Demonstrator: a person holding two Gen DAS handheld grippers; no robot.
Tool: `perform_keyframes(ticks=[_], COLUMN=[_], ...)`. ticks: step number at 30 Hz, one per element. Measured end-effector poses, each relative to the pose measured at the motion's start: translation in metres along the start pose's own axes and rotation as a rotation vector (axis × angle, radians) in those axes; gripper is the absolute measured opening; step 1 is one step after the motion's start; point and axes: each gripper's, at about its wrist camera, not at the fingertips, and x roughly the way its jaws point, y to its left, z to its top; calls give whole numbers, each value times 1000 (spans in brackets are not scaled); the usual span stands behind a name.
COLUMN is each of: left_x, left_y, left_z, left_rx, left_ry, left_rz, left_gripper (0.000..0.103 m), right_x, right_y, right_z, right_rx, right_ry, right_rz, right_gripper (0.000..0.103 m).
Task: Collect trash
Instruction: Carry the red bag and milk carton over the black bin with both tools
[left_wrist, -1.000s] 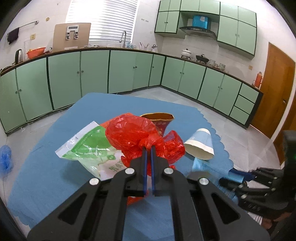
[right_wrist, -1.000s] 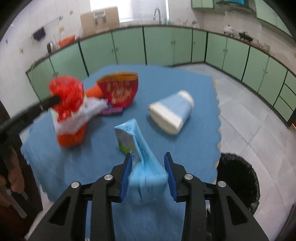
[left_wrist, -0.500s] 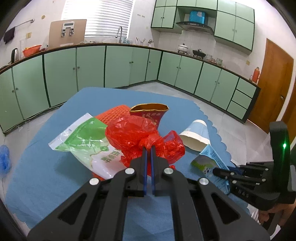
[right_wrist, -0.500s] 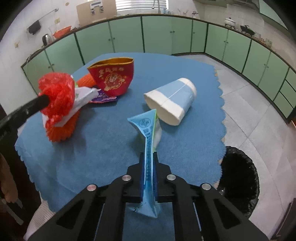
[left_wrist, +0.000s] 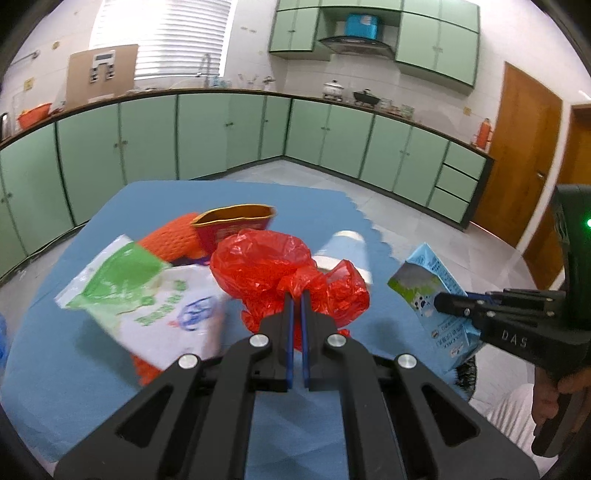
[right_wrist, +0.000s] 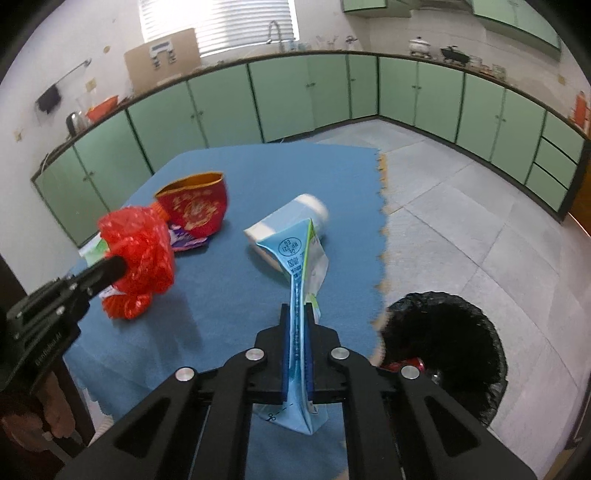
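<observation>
My left gripper (left_wrist: 295, 295) is shut on a crumpled red plastic bag (left_wrist: 266, 269) and holds it above the blue table (left_wrist: 110, 369). The bag (right_wrist: 138, 247) and left gripper (right_wrist: 114, 267) also show in the right wrist view. My right gripper (right_wrist: 298, 314) is shut on a flattened blue milk carton (right_wrist: 295, 258), lifted off the table near its right edge. The carton (left_wrist: 430, 295) shows at the right of the left wrist view. A black-lined trash bin (right_wrist: 443, 350) stands on the floor beside the table, below right of the carton.
On the table lie a green-and-white wrapper (left_wrist: 147, 299), an orange net (left_wrist: 170, 236), a red-and-gold paper bowl (right_wrist: 194, 210), a purple wrapper (right_wrist: 184, 240) and a tipped blue-and-white paper cup (right_wrist: 291, 218). Green cabinets (left_wrist: 221, 133) line the walls.
My right gripper closed on the milk carton and lifted it off the table, toward the right edge. My left gripper has risen a little with the red bag.
</observation>
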Motion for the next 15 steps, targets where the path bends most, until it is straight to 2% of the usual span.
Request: perform_keyframes(ticks=[15], left_x=[54], left_y=[-116], left_z=[1], left_rx=[120], left_ry=[47], left_rz=[-229], left_gripper=[2], right_x=[-33], right_y=[-111], right_z=[-16], right_rx=[182], right_ry=[-45], right_rz=[-177], right_gripper=[6])
